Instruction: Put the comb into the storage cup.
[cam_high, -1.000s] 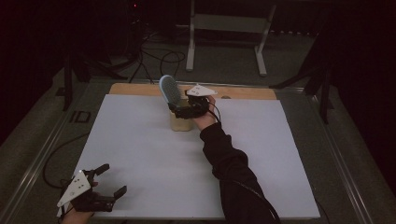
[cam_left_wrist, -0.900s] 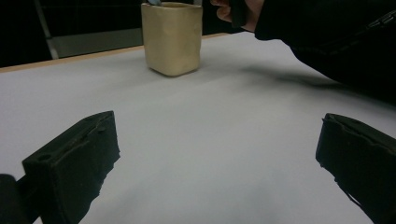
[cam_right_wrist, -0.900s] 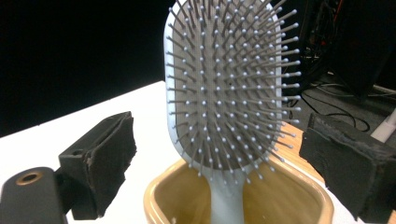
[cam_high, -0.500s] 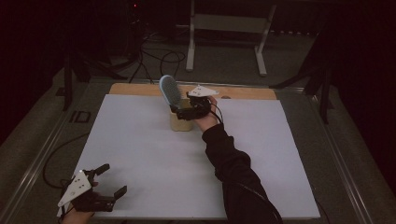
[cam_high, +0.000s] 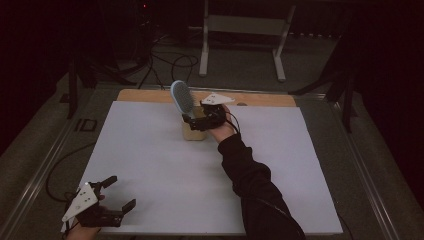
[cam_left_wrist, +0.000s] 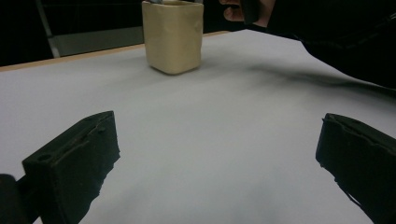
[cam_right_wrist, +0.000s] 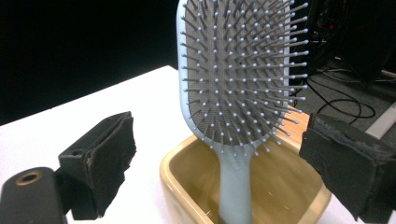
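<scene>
At the far middle of the white desk (cam_high: 150, 165) stands a square beige container (cam_high: 193, 131), and a light blue paddle hairbrush with grey bristles (cam_high: 182, 98) stands in it with the handle down, leaning a little. The right tool (cam_high: 199, 121) is at the container with its jaws open. The right gripper view shows what the high view cannot: the bristles face this tool, the handle goes down inside the container (cam_right_wrist: 261, 186), and both jaws stand apart from the hairbrush (cam_right_wrist: 238, 79), not touching it. The left gripper view shows the container's plain wall (cam_left_wrist: 173, 37) far ahead.

Compared with one second ago, the right hand has drawn back slightly; the hairbrush stayed in place. The left tool (cam_high: 116, 194) has not moved; it rests open at the near left corner, close to the desk edge, with wide free surface between it and the container.
</scene>
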